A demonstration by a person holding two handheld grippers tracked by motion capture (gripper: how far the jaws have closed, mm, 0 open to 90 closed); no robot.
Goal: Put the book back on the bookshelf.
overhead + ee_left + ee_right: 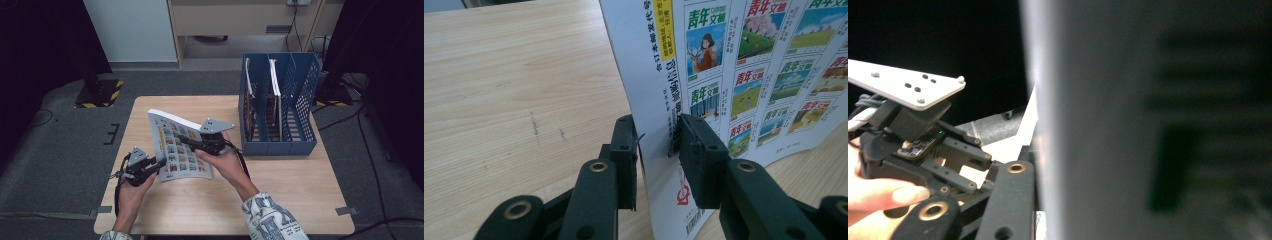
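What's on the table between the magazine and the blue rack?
Nothing: in the high view only bare table lies between the magazine and the blue rack.

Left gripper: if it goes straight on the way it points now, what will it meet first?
The left gripper already has the magazine between its jaws, so the magazine comes first; past it, probably the right gripper, though depth is unclear.

A pale wooden surface [290, 185] with light grain fills the middle of the frame, standing on grey carpeted floor [60, 150]. At its upper right stands a blue perforated plastic three-slot file rack [300, 100], holding upright books [274, 85].
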